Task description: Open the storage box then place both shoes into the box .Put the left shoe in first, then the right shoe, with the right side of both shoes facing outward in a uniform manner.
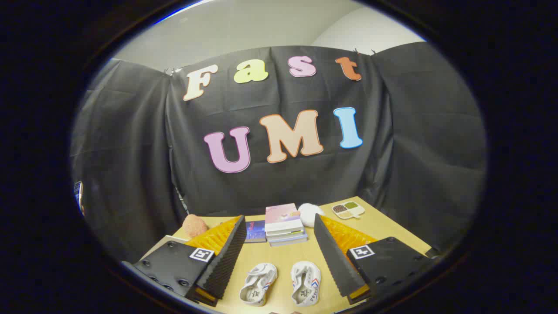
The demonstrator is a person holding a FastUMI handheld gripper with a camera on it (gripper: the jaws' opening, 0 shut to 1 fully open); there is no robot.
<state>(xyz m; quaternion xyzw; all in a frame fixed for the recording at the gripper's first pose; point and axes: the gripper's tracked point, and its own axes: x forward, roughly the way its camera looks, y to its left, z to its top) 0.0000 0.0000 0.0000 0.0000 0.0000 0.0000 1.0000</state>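
Lying nearest, between the two ridged fingers of the gripper, are two small white fabric shoes with red and blue side stripes: left-hand shoe crumpled and open-topped, right-hand shoe flatter, with printed marks on its insole; they sit side by side, apart, on the pale wooden table. Gripper fingers spread wide, holding nothing, touching neither shoe; each finger bears a toothed inner pad and a square marker on its housing. Beyond the shoes, between the fingertips: a stack of books, pink cover uppermost, with a dark blue book lying flat just beside it. Behind the stack, a white rounded soft object. Farther off, a white four-compartment dish of brown and green contents, and opposite, a pinkish rough-textured lump. Storage box not identifiable.
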